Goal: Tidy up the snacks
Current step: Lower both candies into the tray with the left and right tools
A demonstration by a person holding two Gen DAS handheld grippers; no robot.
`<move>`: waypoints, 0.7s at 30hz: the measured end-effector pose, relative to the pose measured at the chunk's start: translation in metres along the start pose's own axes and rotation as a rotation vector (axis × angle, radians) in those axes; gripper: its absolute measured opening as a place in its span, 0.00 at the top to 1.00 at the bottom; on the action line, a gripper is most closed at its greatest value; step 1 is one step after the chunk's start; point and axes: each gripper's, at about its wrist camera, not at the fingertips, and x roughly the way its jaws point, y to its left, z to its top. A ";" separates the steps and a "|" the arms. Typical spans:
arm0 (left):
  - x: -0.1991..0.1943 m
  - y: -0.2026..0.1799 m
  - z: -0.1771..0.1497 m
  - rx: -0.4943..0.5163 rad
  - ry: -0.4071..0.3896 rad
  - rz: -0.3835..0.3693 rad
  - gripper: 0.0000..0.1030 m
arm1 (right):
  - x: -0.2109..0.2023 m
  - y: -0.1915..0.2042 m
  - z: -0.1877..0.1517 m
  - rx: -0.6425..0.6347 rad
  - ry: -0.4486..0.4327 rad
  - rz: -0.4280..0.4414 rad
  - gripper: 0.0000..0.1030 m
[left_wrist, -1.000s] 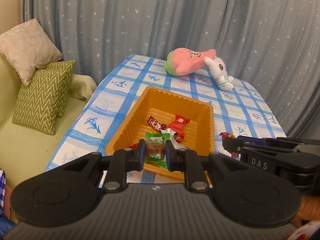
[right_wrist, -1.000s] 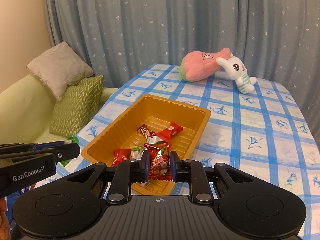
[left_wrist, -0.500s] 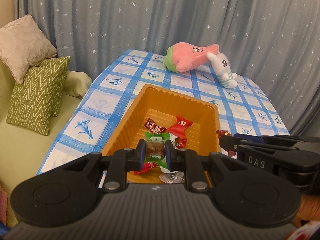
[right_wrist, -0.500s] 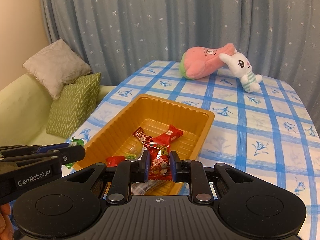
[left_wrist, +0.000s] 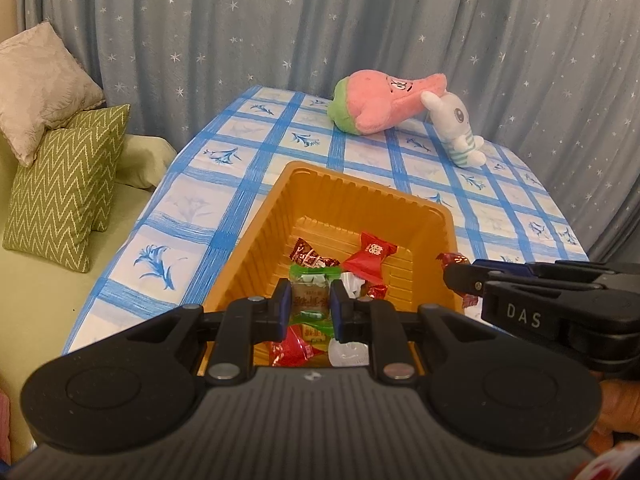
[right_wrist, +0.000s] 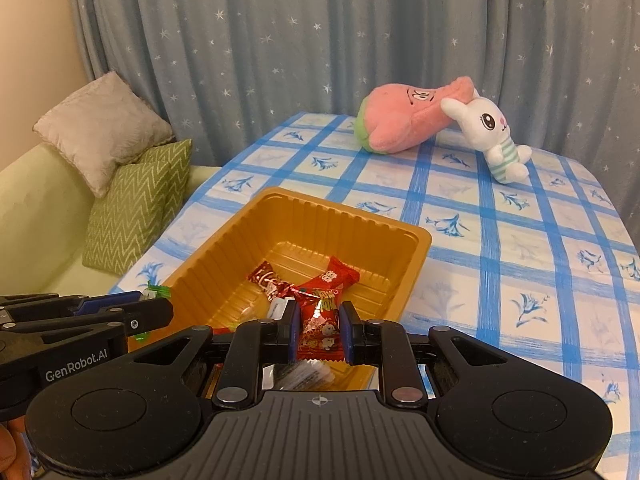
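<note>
On the checked tablecloth (right_wrist: 496,240), we held both snacks apparently above the orange tray's (left_wrist: 256,236) near end. The left gripper (left_wrist: 307,309) pinched a green-wrapped candy (left_wrist: 310,300); the right gripper (right_wrist: 319,332) pinched a red packet (right_wrist: 320,320).

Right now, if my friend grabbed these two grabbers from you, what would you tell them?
Left gripper: shut on a green-ended candy, above the near end of the orange tray.
Right gripper: shut on a red candy packet, also over the tray's near end.
Tray sits on the blue checked tablecloth; several wrapped snacks already lie inside.
The two plush toys at the far end are untouched.
Done: some snacks collected.
Left: release both held candies into the tray. Any snacks outside it are not in view.
</note>
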 end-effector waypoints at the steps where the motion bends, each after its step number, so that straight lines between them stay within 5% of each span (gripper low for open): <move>1: 0.003 0.001 0.001 0.001 0.002 -0.001 0.82 | 0.003 -0.001 0.001 0.000 0.002 0.000 0.80; 17: 0.035 0.003 0.007 0.009 0.032 -0.017 0.82 | 0.032 -0.007 0.005 0.003 0.029 0.007 0.80; 19: 0.036 0.004 0.007 0.011 0.033 -0.014 0.68 | 0.034 -0.008 0.005 0.006 0.031 0.007 0.80; 21: 0.036 0.006 0.006 0.012 0.036 -0.013 0.66 | 0.034 -0.008 0.005 0.006 0.032 0.006 0.80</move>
